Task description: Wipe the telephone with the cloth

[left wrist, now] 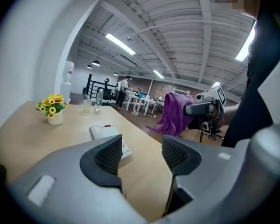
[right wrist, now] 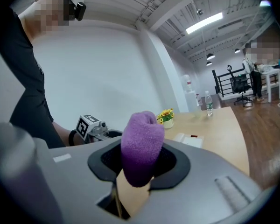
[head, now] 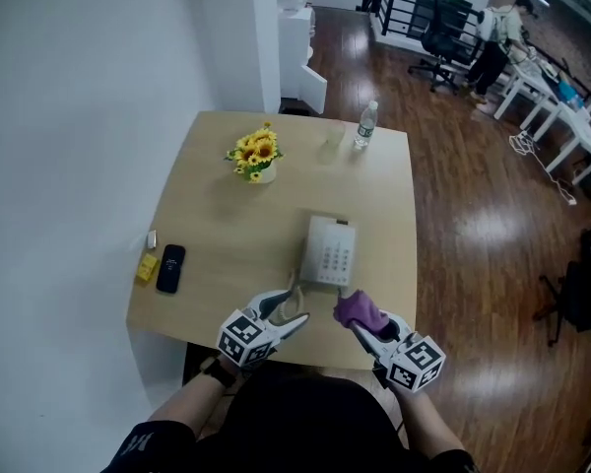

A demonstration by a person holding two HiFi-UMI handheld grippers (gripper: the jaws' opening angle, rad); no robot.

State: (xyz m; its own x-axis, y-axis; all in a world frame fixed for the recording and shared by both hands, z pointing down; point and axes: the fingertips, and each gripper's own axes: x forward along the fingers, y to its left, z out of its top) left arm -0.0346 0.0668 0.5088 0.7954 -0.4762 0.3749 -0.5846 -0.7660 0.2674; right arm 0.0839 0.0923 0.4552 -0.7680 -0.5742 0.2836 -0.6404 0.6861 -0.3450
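A white telephone [head: 329, 251] lies on the wooden table [head: 236, 225], near its front right part; it also shows as the telephone [left wrist: 107, 135] and the telephone [right wrist: 189, 140]. My right gripper [head: 360, 325] is shut on a purple cloth [head: 360, 310], held just in front of the phone. The cloth [right wrist: 141, 146] bulges up between the jaws of the right gripper [right wrist: 139, 164], and the cloth [left wrist: 176, 112] hangs in the left gripper view. My left gripper [head: 288, 315] stands open and empty left of the cloth, near the phone's front corner; its jaws are apart in the left gripper [left wrist: 141, 154] view.
A small pot of yellow flowers [head: 255, 156], a clear glass [head: 333, 139] and a water bottle [head: 365, 124] stand at the table's far side. A black phone [head: 170, 267] and a yellow object [head: 147, 266] lie at the left edge. A white wall runs along the left.
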